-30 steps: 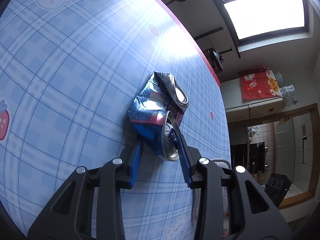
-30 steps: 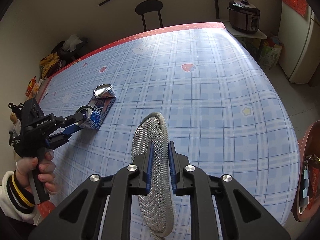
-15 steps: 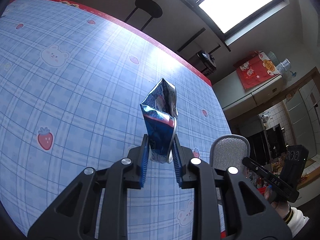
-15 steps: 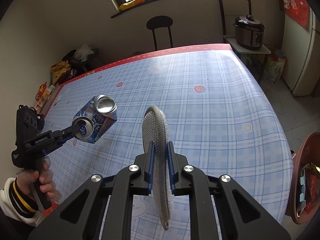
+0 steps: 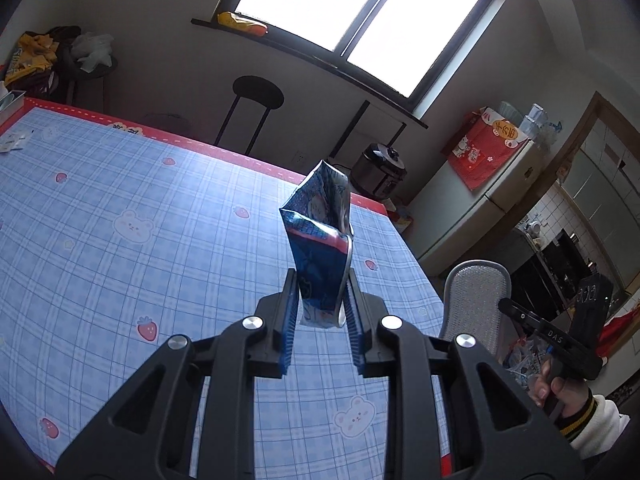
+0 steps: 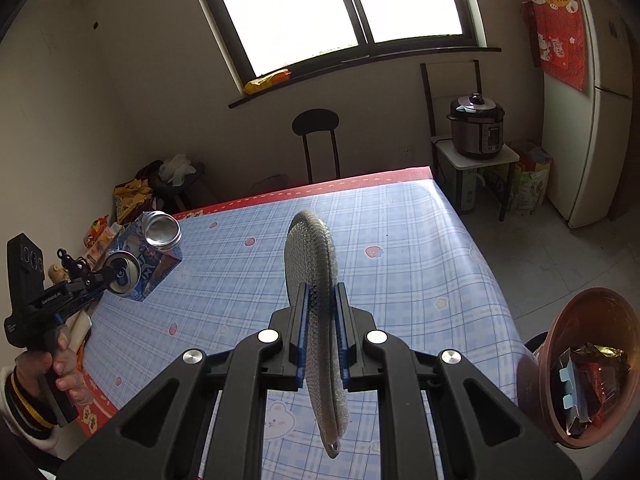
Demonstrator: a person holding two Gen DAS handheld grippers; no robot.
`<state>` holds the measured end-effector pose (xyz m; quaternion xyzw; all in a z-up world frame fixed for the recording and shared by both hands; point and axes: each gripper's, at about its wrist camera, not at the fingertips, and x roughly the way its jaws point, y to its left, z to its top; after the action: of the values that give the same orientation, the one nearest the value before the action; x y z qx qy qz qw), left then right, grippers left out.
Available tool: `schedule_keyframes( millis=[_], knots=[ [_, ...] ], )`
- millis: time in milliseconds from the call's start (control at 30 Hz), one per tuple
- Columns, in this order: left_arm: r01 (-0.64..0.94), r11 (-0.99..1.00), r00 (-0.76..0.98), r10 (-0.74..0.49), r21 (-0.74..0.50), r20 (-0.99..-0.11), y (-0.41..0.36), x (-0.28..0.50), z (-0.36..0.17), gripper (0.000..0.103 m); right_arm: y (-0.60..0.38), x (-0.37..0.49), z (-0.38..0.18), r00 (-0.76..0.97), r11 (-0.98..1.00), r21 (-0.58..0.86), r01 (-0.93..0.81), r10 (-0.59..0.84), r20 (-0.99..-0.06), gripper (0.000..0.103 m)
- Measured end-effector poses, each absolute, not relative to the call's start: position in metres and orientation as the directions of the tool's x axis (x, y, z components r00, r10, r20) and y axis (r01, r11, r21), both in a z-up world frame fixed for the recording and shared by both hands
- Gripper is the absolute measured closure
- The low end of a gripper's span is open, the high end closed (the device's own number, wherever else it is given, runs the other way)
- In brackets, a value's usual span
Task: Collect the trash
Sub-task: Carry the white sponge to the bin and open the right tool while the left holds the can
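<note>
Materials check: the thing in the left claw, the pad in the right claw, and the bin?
Crushed drink can: thin metal, likely aluminium, blue printed skin with bare shiny silver ends; sharp creases where it is flattened. Scrubbing pad: silver-grey woven mesh, matte with sparkle; metal or synthetic fibre, cannot tell. Bin: reddish-brown, smooth, faint sheen, looks like moulded plastic.
</note>
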<state>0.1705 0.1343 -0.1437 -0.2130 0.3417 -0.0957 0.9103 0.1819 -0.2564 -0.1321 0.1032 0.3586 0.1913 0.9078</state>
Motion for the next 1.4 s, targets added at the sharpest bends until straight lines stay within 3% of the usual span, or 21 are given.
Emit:
schedule_keyframes(
  millis=[367,733,1300,1400],
  knots=[
    [0.152,0.886,0.784,-0.377,-0.437,-0.492,0.065,0.147,-0.084,0.078,-0.384,0.133,-0.092,0.807,0.956,0.273,-0.105,0.243,-0.539,0.089],
    [0.271,0.853,0.751,-0.477,-0.445,-0.457,-0.044,0.143,-0.068,0.078,-0.528,0.092,-0.082,0.846,0.973,0.209,0.100,0.028,-0.533,0.089],
    [0.215,0.886,0.769,-0.413,-0.411,-0.488,-0.103,0.133,-0.072,0.078,-0.563,0.142,-0.115,0.803,0.978,0.207,0.027,0.102,-0.587,0.087],
    [0.205,0.891,0.770,-0.402,-0.404,-0.495,-0.102,0.129,-0.073,0.078,-0.561,0.150,-0.116,0.799,0.978,0.207,0.014,0.113,-0.590,0.069]
  ],
)
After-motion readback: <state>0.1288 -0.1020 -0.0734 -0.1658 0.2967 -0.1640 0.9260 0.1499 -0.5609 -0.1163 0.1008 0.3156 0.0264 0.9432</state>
